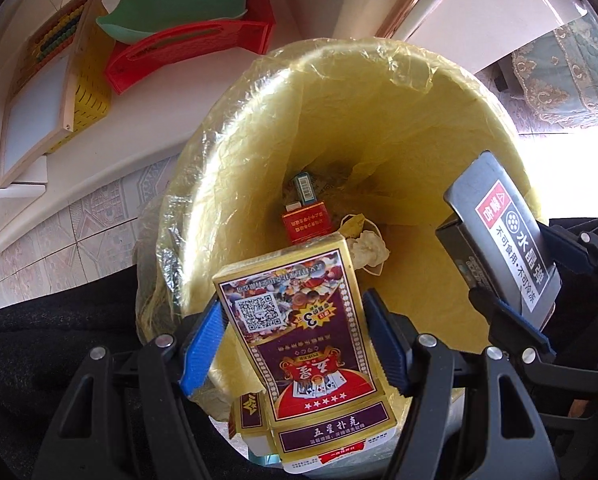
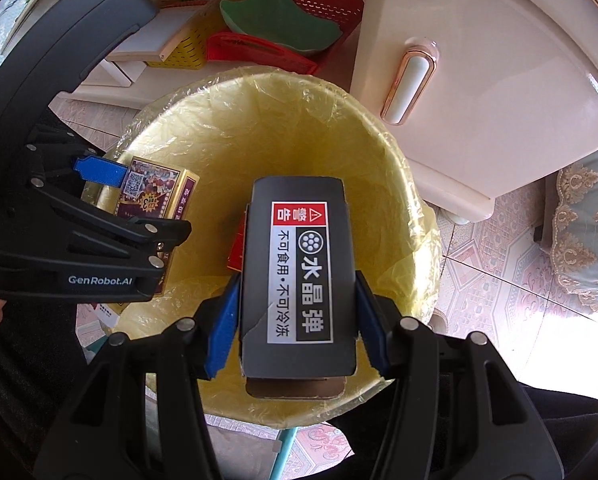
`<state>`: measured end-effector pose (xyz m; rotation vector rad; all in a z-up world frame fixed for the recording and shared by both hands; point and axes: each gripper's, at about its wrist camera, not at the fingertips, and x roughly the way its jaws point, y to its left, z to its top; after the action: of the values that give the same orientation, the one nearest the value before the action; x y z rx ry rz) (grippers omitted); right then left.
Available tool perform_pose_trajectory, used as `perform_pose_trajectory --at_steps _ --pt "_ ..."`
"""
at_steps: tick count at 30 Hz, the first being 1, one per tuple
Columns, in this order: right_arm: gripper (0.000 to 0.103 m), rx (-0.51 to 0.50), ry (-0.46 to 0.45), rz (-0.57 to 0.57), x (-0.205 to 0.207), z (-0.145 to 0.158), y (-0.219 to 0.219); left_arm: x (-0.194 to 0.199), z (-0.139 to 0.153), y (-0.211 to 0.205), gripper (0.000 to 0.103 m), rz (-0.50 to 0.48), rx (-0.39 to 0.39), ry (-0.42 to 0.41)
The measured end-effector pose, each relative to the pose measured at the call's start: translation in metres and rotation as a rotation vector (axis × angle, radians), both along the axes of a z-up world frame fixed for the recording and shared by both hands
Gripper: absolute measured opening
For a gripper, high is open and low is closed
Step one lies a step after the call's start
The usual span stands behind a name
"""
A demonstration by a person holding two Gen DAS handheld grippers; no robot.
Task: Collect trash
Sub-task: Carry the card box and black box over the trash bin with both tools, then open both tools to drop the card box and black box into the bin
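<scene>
Tiled floor, yellow-lined round trash bin point(image 1: 379, 128) | left gripper point(image 1: 293, 344) clamps gold-purple playing-card box point(image 1: 299, 320) | right gripper point(image 2: 297, 320) clamps dark grey cardboard box point(image 2: 299, 272) | both poised over bin mouth for dropping

- Floor point(image 2: 499, 264): patterned tile, pale pink and grey.
- Waste bin point(image 2: 387, 152): round, lined with yellow plastic bag, standing on the tile.
- White cabinet point(image 2: 479, 92): stands on the tile just beside the bin.
- Low white shelf point(image 1: 59, 184): carries red basket point(image 1: 187, 52) and yellow basket point(image 1: 91, 96).
</scene>
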<state>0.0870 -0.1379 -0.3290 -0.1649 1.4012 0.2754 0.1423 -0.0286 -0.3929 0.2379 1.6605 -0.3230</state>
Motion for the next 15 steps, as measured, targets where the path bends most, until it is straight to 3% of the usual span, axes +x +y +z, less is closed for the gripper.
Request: perform_pose_trajectory --at_steps 15 --pt "0.053 0.01 0.012 -0.027 -0.0027 -0.0025 -0.008 0.0068 -0.009 0.0016 0.067 0.022 -0.07 0.056"
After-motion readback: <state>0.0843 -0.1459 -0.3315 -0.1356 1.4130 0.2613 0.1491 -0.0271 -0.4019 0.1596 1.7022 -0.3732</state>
